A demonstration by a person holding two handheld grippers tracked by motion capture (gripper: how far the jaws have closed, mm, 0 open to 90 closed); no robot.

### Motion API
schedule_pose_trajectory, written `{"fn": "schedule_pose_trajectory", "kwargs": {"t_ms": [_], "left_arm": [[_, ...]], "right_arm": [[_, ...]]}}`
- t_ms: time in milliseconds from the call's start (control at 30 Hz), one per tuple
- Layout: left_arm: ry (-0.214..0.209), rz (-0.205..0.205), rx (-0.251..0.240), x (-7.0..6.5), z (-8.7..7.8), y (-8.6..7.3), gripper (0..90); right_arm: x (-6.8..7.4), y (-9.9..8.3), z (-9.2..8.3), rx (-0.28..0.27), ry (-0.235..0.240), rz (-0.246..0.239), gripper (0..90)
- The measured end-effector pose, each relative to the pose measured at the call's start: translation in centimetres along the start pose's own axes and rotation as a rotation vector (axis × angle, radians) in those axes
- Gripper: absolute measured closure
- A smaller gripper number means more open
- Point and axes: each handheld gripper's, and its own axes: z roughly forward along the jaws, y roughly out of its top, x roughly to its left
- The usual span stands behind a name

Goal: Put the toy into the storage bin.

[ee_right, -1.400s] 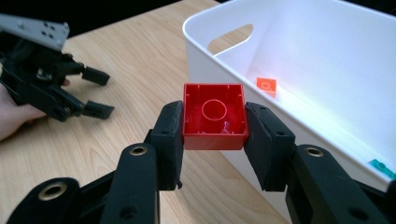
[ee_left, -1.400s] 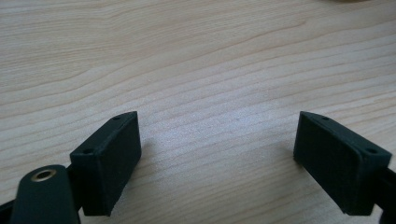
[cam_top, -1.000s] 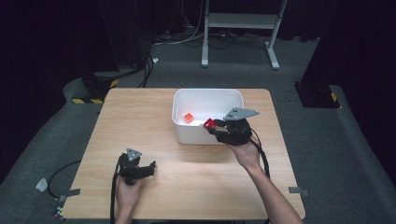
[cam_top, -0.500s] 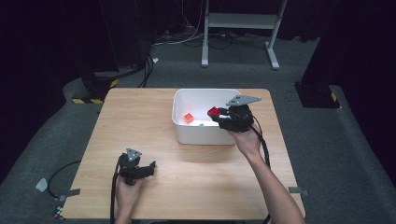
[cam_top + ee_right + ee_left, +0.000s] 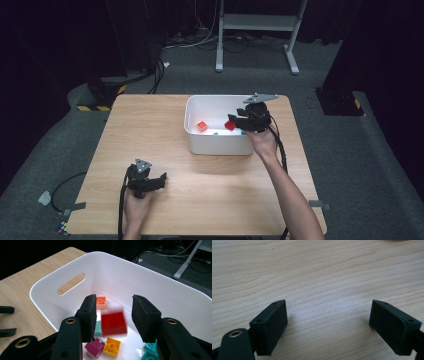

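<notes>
Release is what has just happened: your right claw [image 5: 113,315] has been opening over the white bin [image 5: 192,137] at the desk's far right corner, and the red block [image 5: 113,323], blurred, sits loose between its jaws, apparently dropping in. Your left claw [image 5: 328,323] rests open, empty, near the desk's front left.

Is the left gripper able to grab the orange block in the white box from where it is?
Probably not. The left gripper rests on the table's near side, and the box wall stands between it and the orange block.
</notes>
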Motion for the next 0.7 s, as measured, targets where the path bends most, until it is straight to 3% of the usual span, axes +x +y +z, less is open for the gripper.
{"fn": "schedule_pose_trajectory", "kwargs": {"t_ms": [700], "left_arm": [[-0.001, 0.000, 0.000, 0.0, 0.0, 0.0, 15.1]], "right_arm": [[0.6, -1.6, -2.6, -0.056, 0.027, -0.003, 49.8]]}}
